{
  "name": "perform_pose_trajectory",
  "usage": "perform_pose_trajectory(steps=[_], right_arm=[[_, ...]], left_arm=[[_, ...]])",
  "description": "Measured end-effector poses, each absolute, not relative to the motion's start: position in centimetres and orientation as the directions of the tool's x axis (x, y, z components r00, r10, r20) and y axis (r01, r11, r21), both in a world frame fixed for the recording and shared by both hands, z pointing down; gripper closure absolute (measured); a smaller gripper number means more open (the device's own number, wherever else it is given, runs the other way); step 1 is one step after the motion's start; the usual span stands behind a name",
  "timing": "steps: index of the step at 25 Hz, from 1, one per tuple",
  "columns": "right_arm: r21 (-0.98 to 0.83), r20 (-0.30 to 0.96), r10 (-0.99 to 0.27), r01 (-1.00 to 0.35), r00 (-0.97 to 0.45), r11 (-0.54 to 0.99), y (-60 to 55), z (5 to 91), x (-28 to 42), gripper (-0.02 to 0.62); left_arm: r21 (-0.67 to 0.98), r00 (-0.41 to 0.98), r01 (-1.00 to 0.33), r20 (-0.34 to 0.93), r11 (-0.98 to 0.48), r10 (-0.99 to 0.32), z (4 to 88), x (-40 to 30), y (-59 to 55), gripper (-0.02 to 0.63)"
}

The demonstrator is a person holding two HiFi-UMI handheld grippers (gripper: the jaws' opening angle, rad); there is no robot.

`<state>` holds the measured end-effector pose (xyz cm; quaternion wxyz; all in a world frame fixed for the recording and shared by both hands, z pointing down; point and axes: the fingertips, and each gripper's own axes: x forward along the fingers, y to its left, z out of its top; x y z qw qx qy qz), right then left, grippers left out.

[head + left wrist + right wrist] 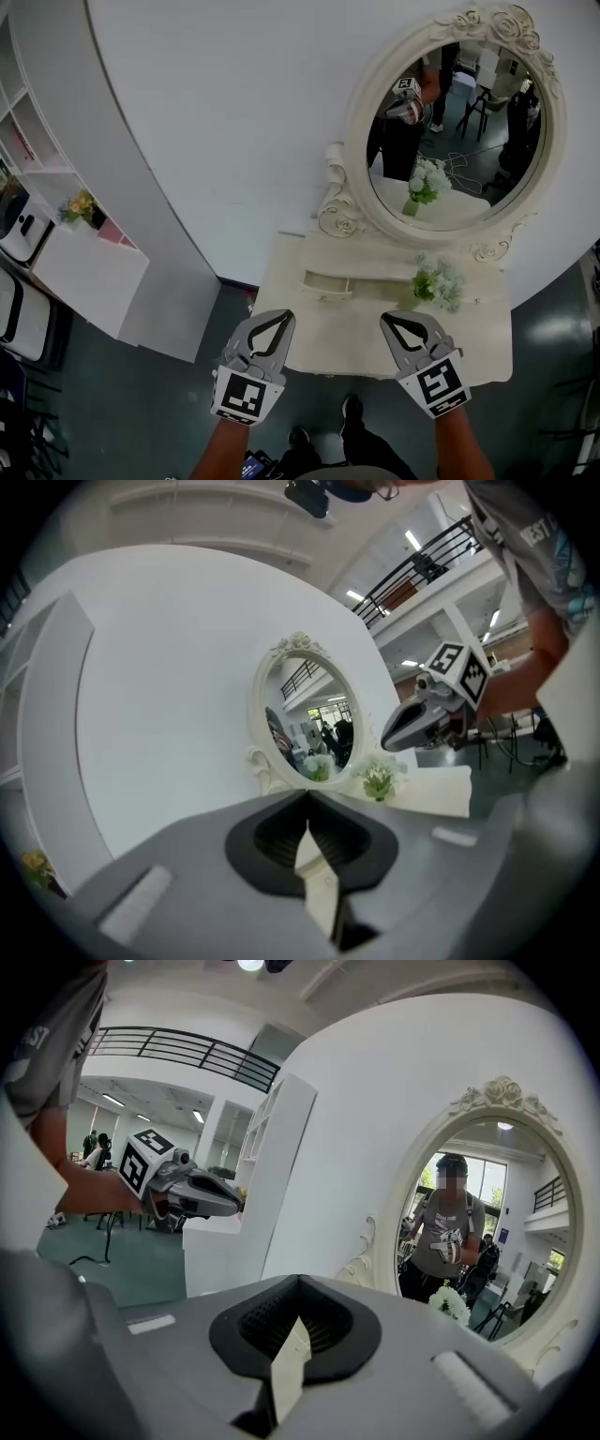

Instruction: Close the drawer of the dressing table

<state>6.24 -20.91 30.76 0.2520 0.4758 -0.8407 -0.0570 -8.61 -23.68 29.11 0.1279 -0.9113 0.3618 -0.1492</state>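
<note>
The cream dressing table stands against a curved white wall, with an oval mirror on top. Its small drawer under the mirror is pulled out towards me. My left gripper hovers over the table's front left part, short of the drawer, jaws shut on nothing. My right gripper hovers over the front right, also shut and empty. In the left gripper view the jaws meet at the tips, and the right gripper shows beside them. The right gripper view shows its jaws closed and the left gripper off to the left.
A bunch of white flowers stands on the table right of the drawer. A white shelf unit and a low white cabinet stand at the left. My shoes are on the dark floor before the table.
</note>
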Motion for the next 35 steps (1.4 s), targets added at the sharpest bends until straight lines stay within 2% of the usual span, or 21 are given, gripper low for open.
perform_pose_trajectory(steps=[35], right_arm=[[0.251, 0.44, -0.76, -0.747, -0.478, 0.615, -30.7, 41.9, 10.7, 0.594]], left_arm=[[-0.253, 0.619, -0.645, 0.38, -0.721, -0.687, 46.3, -3.6, -33.5, 0.601]])
